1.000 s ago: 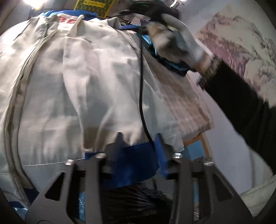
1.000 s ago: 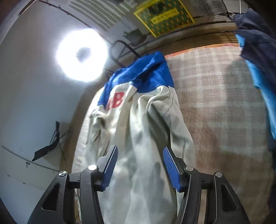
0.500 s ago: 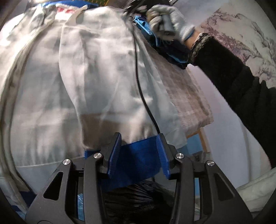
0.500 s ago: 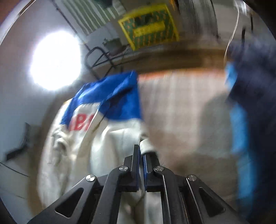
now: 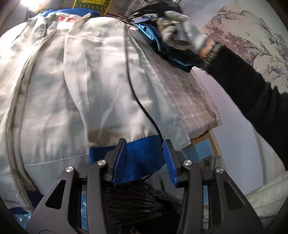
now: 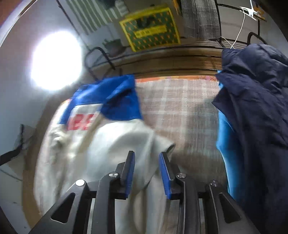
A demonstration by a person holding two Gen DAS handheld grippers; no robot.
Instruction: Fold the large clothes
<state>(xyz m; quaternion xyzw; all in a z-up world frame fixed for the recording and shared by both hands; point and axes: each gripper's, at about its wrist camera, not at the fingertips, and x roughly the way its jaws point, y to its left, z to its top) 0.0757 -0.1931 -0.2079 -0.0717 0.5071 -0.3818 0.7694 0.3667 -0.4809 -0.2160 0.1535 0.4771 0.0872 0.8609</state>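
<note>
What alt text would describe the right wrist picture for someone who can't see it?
A white jacket with a blue top lies on a checked cloth; the right gripper hovers over its edge, jaws apart, just opening. A navy coat is heaped at right.

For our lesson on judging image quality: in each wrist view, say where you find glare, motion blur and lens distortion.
Right wrist view: a round bright lamp blows out to white glare; the white jacket with blue collar and the checked table cover are smeared by motion. Left wrist view: sharper, though the grey-gloved hand is blurred and a corner glare shows; fisheye bending curves both views' edges.
</note>
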